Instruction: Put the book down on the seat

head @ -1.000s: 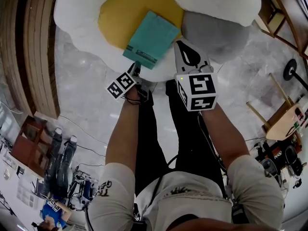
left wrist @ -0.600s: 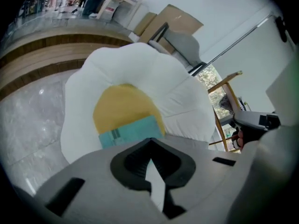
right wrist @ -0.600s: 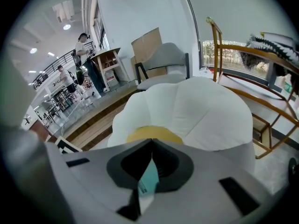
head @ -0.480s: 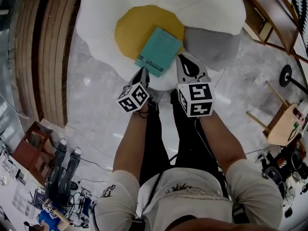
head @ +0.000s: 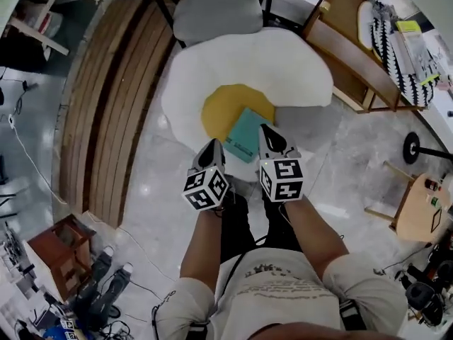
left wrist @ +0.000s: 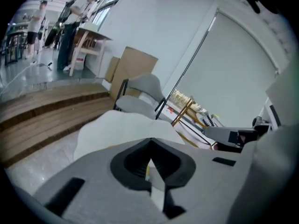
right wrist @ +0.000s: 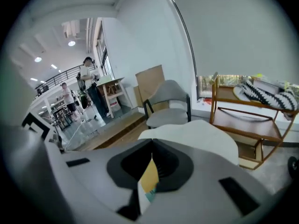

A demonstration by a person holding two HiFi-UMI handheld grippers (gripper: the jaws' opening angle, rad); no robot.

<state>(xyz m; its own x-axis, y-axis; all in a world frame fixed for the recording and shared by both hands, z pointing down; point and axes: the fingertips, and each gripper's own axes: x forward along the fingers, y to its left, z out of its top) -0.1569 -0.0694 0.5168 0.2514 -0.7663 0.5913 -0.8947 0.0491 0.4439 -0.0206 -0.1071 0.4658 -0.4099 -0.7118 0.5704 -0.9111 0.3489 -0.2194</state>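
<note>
Our left tongs (head: pixel 212 146) are shut tight, tips pressed together with nothing between them. Our right tongs (head: pixel 269 133) also have their tips together and carry nothing. Through the slot behind those tips, the right gripper view shows only a sliver of yellow and teal farther off.

We hold both tongs side by side, a little apart, pointing forward and down toward the seat (head: pixel 233 62). The seat is a big white cushion on the floor (head: pixel 152 190) with a yellow patch (head: pixel 223 108) at its middle.

The book (head: pixel 247 134), teal, lies flat on the seat just ahead of the tongs, between the two and closer to the right pair. It rests partly on the yellow patch and partly on the white. Neither pair has hold of it.

A grey cushion (head: pixel 311 129) sits against the seat, just ahead and to the right of the right tongs. Beyond the seat, well ahead of both tongs, stands a grey chair (head: pixel 216 11). Wooden steps (head: pixel 106 112) run along to the left of the left tongs. A wooden rack (head: pixel 350 55) stands ahead and to the right of the right pair.
</note>
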